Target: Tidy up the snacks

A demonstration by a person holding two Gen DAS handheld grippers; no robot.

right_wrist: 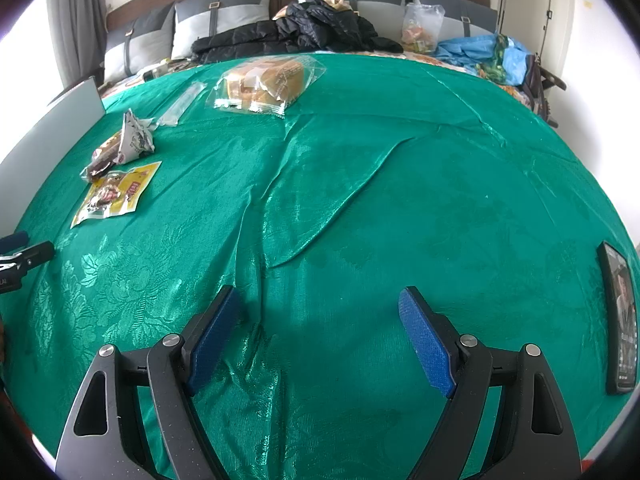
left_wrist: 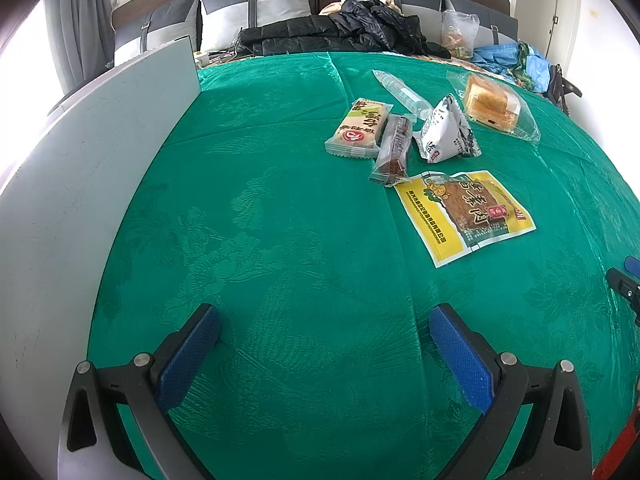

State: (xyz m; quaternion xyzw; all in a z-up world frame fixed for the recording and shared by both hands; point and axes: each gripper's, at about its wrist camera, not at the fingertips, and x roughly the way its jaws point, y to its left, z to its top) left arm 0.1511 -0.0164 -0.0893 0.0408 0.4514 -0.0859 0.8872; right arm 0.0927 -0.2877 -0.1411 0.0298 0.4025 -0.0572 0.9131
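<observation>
Snacks lie in a loose cluster on the green cloth (left_wrist: pixel 280 240), right of centre in the left wrist view. Nearest, the left gripper (left_wrist: pixel 325 344) and right gripper (right_wrist: pixel 319 324) are both spread wide, grasping nothing. Beyond sits the yellow packet (left_wrist: pixel 464 214), then a brown bar (left_wrist: pixel 394 148), a green-labelled cake (left_wrist: pixel 358 128) and a white pouch (left_wrist: pixel 446 130). Farthest are the bagged bread (left_wrist: pixel 494 104) and what may be a clear tube (left_wrist: pixel 402 92).

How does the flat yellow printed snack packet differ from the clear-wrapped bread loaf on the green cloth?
The flat yellow printed snack packet lies thin and flat; the clear-wrapped bread loaf is bulky and raised. The packet is opaque with printed artwork; the loaf's wrapper shows the bread through it. The packet lies nearer both grippers; the loaf lies farther back. Both rest sealed on the green cloth, ungripped.
</observation>
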